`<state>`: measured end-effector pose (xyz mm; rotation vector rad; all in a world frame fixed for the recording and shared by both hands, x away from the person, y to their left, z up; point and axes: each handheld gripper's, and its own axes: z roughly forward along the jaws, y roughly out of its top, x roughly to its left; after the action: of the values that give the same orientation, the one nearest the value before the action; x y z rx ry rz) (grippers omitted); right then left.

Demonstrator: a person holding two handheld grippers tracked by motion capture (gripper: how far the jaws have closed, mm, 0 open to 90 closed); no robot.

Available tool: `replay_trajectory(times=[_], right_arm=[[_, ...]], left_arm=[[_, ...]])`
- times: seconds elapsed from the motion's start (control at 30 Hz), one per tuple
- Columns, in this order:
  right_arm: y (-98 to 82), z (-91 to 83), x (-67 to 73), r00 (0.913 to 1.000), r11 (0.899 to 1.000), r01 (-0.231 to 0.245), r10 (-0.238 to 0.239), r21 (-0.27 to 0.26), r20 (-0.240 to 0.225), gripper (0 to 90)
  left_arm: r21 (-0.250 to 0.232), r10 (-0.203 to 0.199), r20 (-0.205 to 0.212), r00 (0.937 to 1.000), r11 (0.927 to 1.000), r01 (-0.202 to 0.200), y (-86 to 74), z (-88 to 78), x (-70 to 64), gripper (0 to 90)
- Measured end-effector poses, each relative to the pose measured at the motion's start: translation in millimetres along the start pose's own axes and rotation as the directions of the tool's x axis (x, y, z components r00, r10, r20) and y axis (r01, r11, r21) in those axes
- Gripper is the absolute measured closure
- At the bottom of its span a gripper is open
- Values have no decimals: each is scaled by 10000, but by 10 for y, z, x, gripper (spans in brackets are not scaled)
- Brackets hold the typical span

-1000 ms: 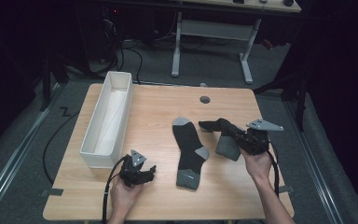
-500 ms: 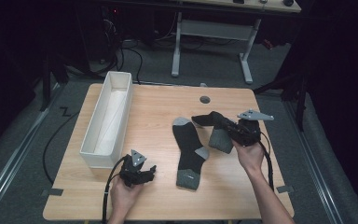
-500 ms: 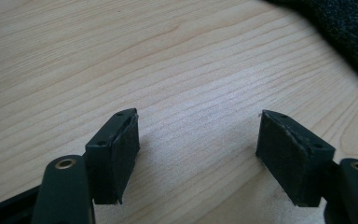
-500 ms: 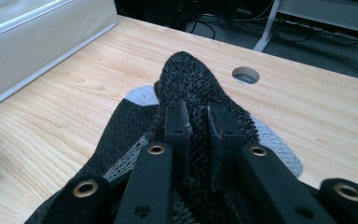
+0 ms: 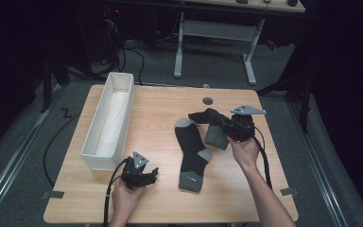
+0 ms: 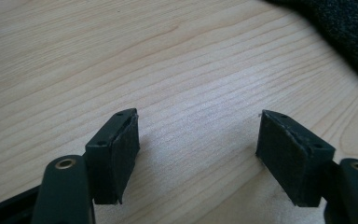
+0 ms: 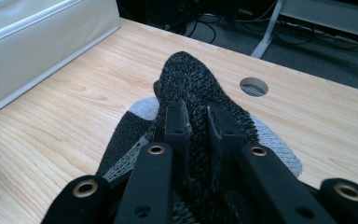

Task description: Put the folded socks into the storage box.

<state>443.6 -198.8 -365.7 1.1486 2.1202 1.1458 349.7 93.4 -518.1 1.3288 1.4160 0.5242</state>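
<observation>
The right claw [image 5: 227, 124] — clenched on a sock [image 7: 189, 88] — is carrying it left over the flat sock [image 5: 191, 151], likely pairing them; the left claw [image 6: 198, 154] is resting released on the worktop [image 5: 156, 118].

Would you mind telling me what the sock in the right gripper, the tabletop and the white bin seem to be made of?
The sock looks like knitted yarn: fuzzy, flecked dark grey with a pale grey patch. The tabletop shows light wood grain with a smooth matte finish; whether solid wood or laminate is unclear. The white bin has thin, smooth, rigid walls, probably plastic.
</observation>
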Motion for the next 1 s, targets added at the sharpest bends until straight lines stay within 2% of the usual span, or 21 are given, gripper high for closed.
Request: replay_trajectory(times=[0.37, 0.5, 0.7, 1.0], right_arm=[[84, 134, 83, 9995, 9998, 172, -173, 48, 249, 799], [96, 169, 135, 9994, 9994, 290, -293, 169, 188, 798], [18, 213, 284, 9963, 9942, 804, -779, 711, -366, 792], [-100, 170, 455, 9885, 9849, 1240, -1120, 1205, -1015, 783]], left_arm=[[-5, 2, 19, 10000, 10000, -2, -1, 0, -1, 298], [-4, 0, 24, 10000, 10000, 0, -1, 0, -2, 298], [17, 21, 43, 10000, 10000, -21, -2, -2, -2, 298], [16, 20, 50, 10000, 10000, -20, -2, -2, -2, 298]])
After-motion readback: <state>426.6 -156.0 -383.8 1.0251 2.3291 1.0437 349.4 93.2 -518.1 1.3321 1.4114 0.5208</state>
